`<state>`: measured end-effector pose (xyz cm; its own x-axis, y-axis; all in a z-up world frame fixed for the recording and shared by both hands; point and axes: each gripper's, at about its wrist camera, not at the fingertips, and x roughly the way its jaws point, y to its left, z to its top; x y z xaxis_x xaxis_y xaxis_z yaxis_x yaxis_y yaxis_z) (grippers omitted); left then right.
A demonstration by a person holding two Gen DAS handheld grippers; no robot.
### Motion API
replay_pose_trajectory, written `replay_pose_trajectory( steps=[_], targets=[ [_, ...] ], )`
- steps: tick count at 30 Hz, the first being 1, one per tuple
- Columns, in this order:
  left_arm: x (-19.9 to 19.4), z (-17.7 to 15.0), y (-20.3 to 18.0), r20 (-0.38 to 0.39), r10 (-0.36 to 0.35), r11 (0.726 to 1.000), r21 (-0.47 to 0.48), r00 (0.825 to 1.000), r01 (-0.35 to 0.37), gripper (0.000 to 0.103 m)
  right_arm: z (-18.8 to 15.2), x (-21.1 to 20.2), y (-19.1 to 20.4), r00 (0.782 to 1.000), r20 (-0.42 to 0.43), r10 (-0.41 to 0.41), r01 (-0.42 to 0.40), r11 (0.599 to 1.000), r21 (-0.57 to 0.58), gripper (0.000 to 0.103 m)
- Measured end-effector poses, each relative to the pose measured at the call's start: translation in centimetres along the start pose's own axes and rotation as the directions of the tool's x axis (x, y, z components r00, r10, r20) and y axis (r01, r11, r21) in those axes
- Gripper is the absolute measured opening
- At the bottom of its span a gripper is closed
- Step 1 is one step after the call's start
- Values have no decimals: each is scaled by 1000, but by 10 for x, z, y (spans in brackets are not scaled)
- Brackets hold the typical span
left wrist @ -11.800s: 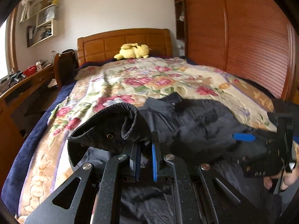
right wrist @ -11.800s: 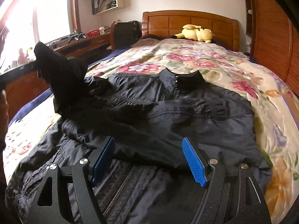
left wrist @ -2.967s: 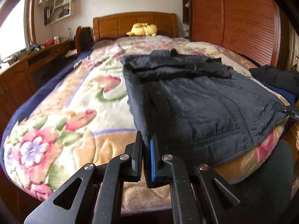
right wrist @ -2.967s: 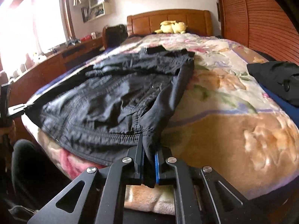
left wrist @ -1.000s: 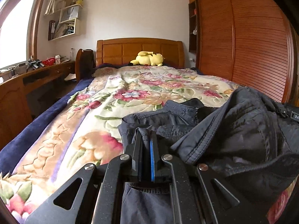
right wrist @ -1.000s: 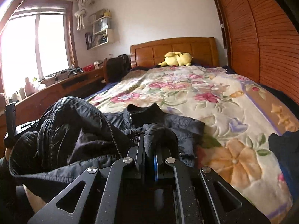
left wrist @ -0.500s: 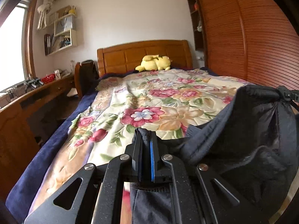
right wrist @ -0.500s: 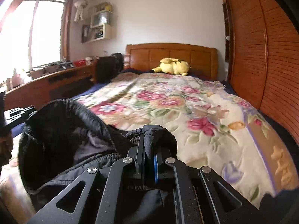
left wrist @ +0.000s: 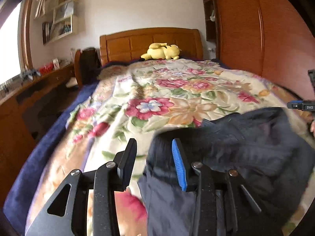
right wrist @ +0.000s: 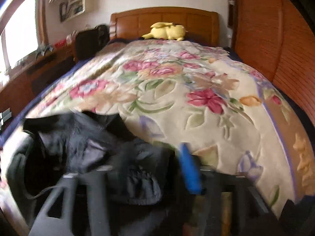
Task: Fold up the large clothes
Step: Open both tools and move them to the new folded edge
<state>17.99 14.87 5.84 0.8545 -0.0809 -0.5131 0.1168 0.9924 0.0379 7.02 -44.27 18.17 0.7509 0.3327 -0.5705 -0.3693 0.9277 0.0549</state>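
A dark jacket (left wrist: 250, 147) lies bunched and folded over itself at the near end of the floral blanket (left wrist: 177, 90). My left gripper (left wrist: 153, 163) hovers at the jacket's left edge with its jaws opening. Loose fabric lies by the blue pad (left wrist: 178, 163), and no pad presses on it. In the blurred right wrist view, my right gripper (right wrist: 155, 165) is over the jacket (right wrist: 84, 147) at its right edge. Its jaws are opening too, with crumpled cloth slack between them. The right gripper (left wrist: 301, 105) also shows at the far right of the left wrist view.
A yellow plush toy (left wrist: 161, 52) lies at the wooden headboard (left wrist: 149, 41). A wooden desk (left wrist: 29, 86) with clutter runs along the left, and a dark chair (left wrist: 87, 63) stands beside the bed. A slatted wardrobe (left wrist: 256, 29) lines the right.
Both grippers carried the jacket's edge forward over the bed while shut on it. Both have since opened, and the cloth has dropped out of their pads.
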Motion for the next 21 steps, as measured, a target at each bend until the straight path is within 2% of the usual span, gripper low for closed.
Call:
replay_pose_trajectory(
  steps=[3, 11, 13, 15, 21],
  targets=[
    [-17, -15, 5, -27, -25, 1000, -3, 999, 25, 39, -4, -20, -3, 999, 15, -38, 38, 999, 6, 72],
    [-58, -88, 11, -95, -45, 999, 13, 994, 47, 40, -94, -64, 2, 999, 20, -42, 43, 998, -39, 72],
    [-64, -101, 12, -110, -61, 998, 14, 992, 63, 41, -112, -72, -3, 1000, -5, -23, 22, 999, -37, 72],
    [-65, -113, 12, -129, -82, 996, 17, 988, 85, 42, -121, -71, -5, 999, -31, -36, 35, 999, -41, 72],
    [-57, -139, 6, -189, -87, 995, 24, 978, 93, 44, -148, -85, -7, 998, -56, -29, 25, 998, -57, 72]
  ],
)
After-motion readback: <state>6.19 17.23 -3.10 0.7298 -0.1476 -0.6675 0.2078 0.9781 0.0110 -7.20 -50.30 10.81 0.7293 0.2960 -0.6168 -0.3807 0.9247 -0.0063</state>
